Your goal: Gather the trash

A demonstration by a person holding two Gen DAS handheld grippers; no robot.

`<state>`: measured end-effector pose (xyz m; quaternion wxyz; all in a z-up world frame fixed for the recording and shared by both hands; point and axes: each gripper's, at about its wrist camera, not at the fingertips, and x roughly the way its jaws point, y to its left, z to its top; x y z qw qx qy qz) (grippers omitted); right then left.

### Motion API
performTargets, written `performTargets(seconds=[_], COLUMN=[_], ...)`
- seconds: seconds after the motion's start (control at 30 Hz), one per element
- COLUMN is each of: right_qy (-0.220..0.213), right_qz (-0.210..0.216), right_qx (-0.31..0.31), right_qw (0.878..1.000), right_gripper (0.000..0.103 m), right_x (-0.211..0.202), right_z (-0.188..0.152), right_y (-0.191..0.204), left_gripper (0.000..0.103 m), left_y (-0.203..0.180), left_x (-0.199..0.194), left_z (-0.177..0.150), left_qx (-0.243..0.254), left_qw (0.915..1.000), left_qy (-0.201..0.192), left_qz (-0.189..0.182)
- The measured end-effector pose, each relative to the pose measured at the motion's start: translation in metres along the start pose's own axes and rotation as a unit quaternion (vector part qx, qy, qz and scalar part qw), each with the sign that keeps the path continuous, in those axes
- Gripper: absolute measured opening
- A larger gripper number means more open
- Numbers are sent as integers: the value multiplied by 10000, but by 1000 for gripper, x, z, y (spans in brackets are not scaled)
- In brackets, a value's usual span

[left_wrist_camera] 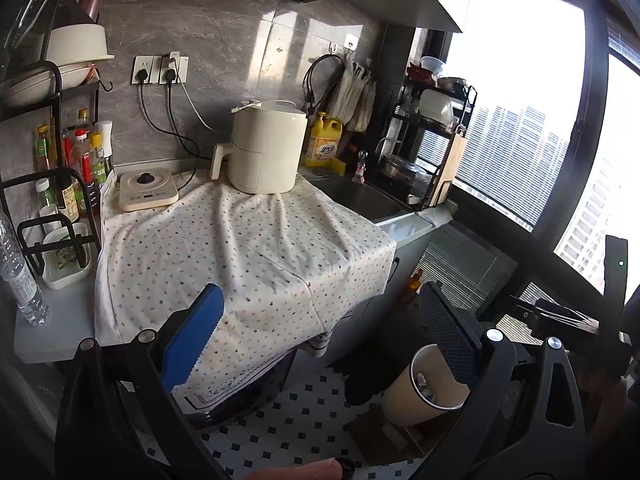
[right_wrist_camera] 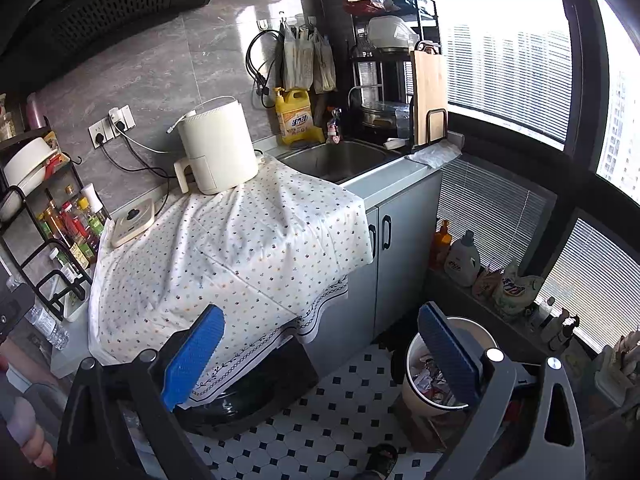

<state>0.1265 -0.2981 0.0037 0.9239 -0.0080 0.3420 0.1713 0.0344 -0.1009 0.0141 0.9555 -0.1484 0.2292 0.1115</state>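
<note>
Sitting on the floor: the trash bin (right_wrist_camera: 436, 364), a cream-coloured bucket on the black-and-white floor tiles (right_wrist_camera: 320, 412), down by the cabinet, with wrappers and scraps showing inside.
Bin from the other side: same trash bin (left_wrist_camera: 420, 392) shows up bottom right in the left wrist view, partly behind that gripper's dark finger.
Right gripper: the right gripper (right_wrist_camera: 320, 356) is spread wide, nothing between the blue pads, pretty much hanging over the floor with one finger in front of the bin's rim.
Left gripper: the left gripper (left_wrist_camera: 324, 340) is also wide apart and holding nothing, up near the counter edge.
Counter: a dotted white cloth (right_wrist_camera: 224, 248) is draped over it and hangs off the front.
On the cloth: a cream air fryer (right_wrist_camera: 216, 148) at the back, a small induction hob (right_wrist_camera: 134, 222) to the left of it.
Further out: steel sink (right_wrist_camera: 340, 158) right of the cloth, yellow detergent jug (right_wrist_camera: 294, 116) behind it, wooden cutting board (right_wrist_camera: 430, 96) standing upright by the window.
Left edge: rack of sauce bottles (left_wrist_camera: 76, 160), and a clear water bottle (left_wrist_camera: 20, 280) on the counter.
</note>
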Motion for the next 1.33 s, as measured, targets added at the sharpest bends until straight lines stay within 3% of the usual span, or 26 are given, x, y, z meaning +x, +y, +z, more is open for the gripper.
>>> performTargets(seconds=[0.93,1.33], right_qy=[-103,89], right_qz=[-237,-277], right_qx=[300,295], right_qw=[9992,9991], right_gripper=[95,95], right_x=[-24,-14], right_z=[-9,-19], right_y=[-12,-22], left_gripper=[97,97], left_y=[-3,-4], left_x=[-4,7], left_z=[1,-9], left_qx=[186,-39], left_qw=[9996,9993], left_qy=[21,182], left_qz=[-231,-323])
